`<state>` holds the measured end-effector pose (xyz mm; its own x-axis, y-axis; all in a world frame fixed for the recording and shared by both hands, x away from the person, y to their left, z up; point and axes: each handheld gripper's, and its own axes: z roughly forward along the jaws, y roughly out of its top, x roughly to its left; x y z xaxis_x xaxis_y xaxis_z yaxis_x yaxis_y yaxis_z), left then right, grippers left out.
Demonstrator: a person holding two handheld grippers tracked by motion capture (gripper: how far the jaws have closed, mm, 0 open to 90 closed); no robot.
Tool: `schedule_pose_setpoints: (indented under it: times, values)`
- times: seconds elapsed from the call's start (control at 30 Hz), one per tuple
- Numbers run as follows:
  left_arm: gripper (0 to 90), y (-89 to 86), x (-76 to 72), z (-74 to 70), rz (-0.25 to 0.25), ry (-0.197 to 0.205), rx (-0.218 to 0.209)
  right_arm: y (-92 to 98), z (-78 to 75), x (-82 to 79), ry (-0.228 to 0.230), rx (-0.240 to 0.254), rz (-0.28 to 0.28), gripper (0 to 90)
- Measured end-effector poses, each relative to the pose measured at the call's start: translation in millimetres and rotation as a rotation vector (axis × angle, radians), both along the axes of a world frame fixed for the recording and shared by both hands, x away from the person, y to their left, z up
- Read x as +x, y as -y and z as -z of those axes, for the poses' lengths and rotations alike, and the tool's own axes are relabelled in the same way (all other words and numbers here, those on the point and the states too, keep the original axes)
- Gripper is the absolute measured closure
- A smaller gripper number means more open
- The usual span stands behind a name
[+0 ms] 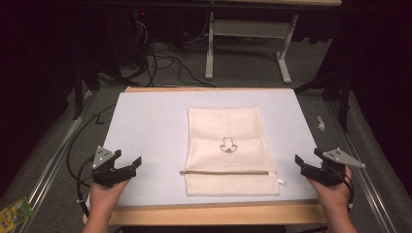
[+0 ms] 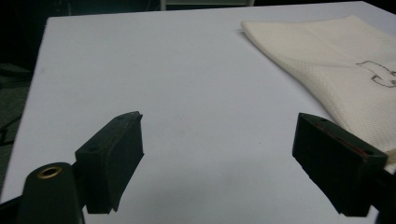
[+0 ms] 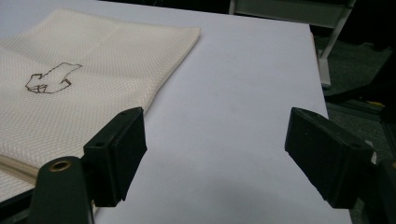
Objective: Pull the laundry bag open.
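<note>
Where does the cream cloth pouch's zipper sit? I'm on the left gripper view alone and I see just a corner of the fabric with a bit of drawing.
Observer: The tan zipper runs across the flat cream woven cloth pouch near its edge closest to the person, seen from the high view.
Operator: Which end has the pull?
Observer: The small white pull tab lies at the zipper's right end.
Operator: And the right tool?
Observer: The black right tool is open beside the pouch's right side, apart from it, above the white table mat.
</note>
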<state>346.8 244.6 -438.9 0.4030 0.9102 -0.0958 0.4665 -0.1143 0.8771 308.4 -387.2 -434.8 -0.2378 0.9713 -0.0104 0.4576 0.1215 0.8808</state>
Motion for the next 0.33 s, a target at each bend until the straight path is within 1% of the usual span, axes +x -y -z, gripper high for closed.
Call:
schedule_pose_setpoints:
  times: [0.03,0.1,0.17,0.33]
  values:
    - [16.2,-0.6,-0.4,-0.3,-0.008,0.005,0.003,-1.1,0.1,1.0,-0.003,-0.004,-0.007,20.6]
    - [16.1,-0.4,-0.8,-0.4,-0.005,0.008,0.002,-4.5,0.9,2.5,-0.007,-0.007,-0.013,20.6]
    - [16.0,2.0,-0.9,0.0,0.003,0.006,0.019,-5.9,1.6,2.8,-0.013,-0.018,-0.019,20.6]
    - [15.5,7.8,1.6,0.7,0.015,0.006,0.038,-3.0,1.8,0.2,-0.008,-0.012,-0.018,19.7]
